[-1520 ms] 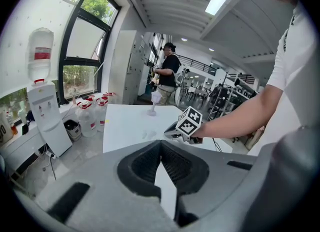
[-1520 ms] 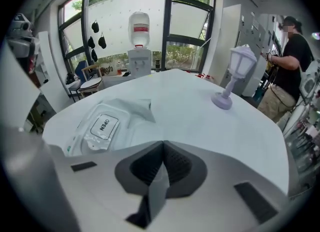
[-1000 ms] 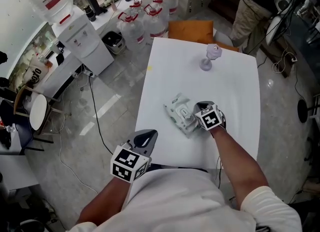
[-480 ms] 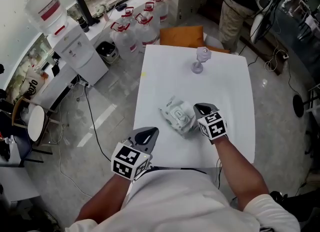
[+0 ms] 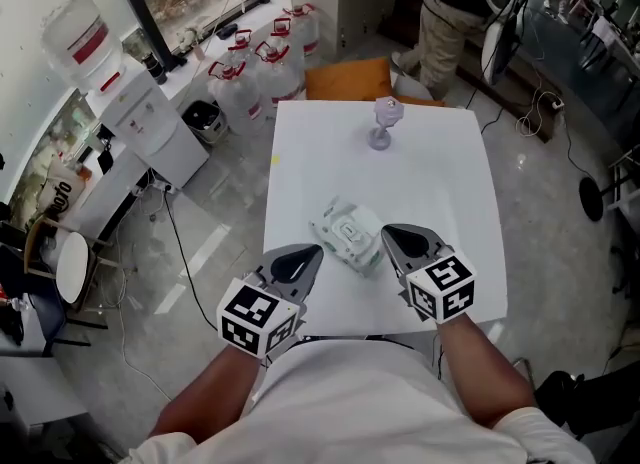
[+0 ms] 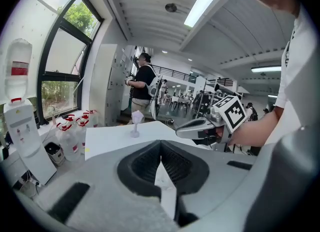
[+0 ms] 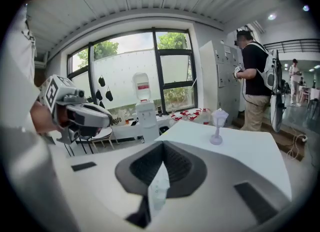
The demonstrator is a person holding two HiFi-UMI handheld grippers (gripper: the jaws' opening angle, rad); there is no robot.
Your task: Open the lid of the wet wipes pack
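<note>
The wet wipes pack (image 5: 348, 235) lies on the white table (image 5: 430, 172), close to the near edge and about midway along it. The left tongs (image 5: 311, 251) hover on one side of it, clenched and empty. The right tongs (image 5: 389, 233) hover on the other side, having just been closing, and are now clenched on nothing.

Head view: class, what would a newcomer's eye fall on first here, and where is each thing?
The two hand-held grippers at the bottom stand out: left gripper and right gripper, each with a black-and-white marker cube, jaws together. Between the two, down on the white table, lies the wet wipes pack; a small lilac ornament stands near the far edge.
</note>
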